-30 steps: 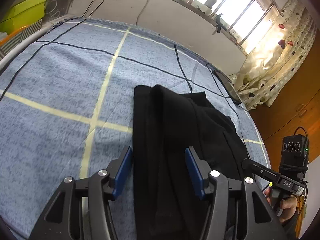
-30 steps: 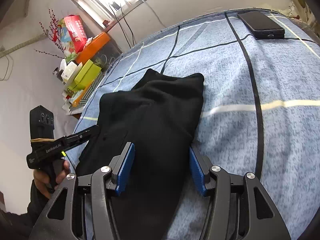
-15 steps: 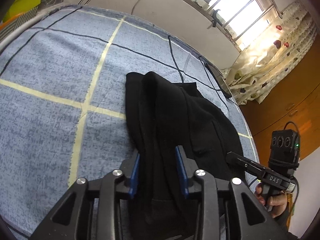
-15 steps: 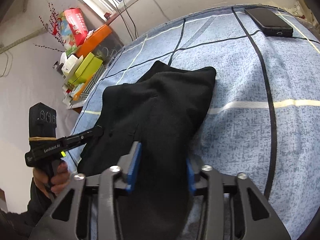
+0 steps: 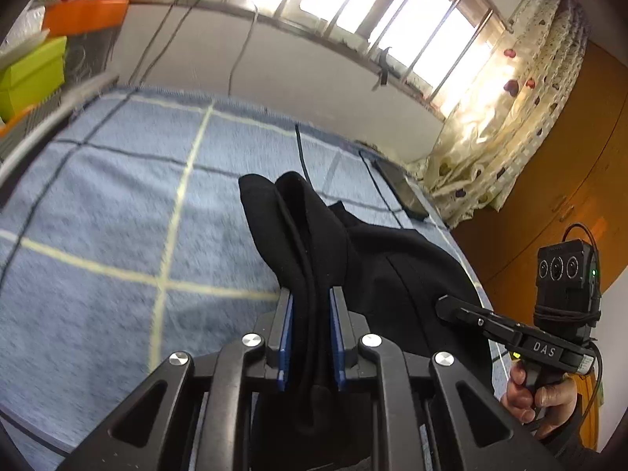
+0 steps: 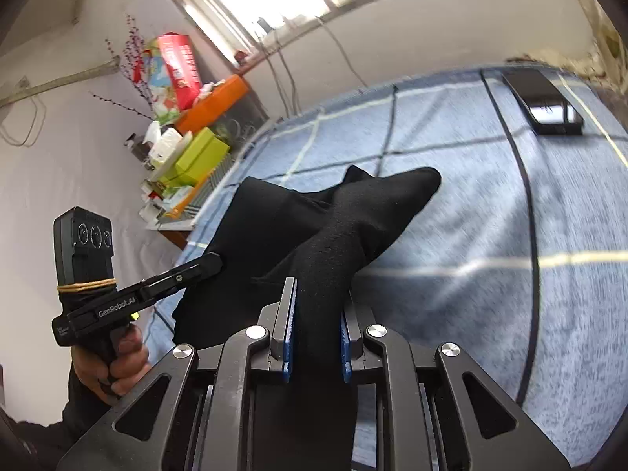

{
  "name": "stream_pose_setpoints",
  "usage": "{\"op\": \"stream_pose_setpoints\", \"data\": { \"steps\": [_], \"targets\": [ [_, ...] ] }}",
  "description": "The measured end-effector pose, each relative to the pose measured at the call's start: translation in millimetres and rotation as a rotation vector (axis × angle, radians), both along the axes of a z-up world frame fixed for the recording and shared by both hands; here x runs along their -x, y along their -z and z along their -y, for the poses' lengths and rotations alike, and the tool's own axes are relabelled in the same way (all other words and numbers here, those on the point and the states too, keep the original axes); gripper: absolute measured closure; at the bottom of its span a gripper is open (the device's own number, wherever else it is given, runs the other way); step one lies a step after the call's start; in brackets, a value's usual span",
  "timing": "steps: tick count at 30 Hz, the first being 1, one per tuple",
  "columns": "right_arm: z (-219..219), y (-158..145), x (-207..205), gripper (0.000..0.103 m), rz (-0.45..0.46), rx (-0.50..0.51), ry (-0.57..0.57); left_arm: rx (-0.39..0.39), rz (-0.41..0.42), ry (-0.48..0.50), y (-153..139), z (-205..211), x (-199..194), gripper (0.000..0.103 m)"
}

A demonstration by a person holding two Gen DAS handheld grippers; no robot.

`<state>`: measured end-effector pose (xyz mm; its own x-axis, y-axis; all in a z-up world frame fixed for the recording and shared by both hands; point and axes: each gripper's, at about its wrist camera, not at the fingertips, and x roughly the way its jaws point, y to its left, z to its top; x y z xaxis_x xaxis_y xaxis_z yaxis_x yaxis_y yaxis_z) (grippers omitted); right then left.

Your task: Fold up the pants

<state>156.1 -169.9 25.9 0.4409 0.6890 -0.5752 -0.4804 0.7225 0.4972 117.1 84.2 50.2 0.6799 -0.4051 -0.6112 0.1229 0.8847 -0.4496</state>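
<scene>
The left gripper (image 5: 310, 333) and the right gripper (image 6: 316, 337) each pinch a thick bunch of the soft black pants (image 5: 392, 251) between flat blue pads (image 5: 285, 337), lifting them in folds over the fuzzy blue checked blanket (image 5: 117, 204).

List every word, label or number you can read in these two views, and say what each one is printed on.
"DAS": on the right gripper, along its body, in the left wrist view.
"GenRoboLAI" (best reading, small): on the left gripper, along its body, in the right wrist view.
Red box on the shelf: printing too blurred to read.
Phone screen: nothing legible.
</scene>
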Motion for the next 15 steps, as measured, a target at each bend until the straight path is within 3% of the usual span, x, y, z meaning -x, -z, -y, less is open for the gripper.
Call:
{"op": "stream_pose_setpoints", "data": {
  "steps": [7, 15],
  "targets": [
    [-44, -7, -24, 0.085, 0.019, -0.028, -0.049, -0.056, 0.021, -0.061, -11, -41, -13, 0.085],
    [-101, 12, -60, 0.085, 0.014, -0.039, -0.104, -0.147, 0.012, -0.143, -3, -89, -40, 0.085]
  ]
}}
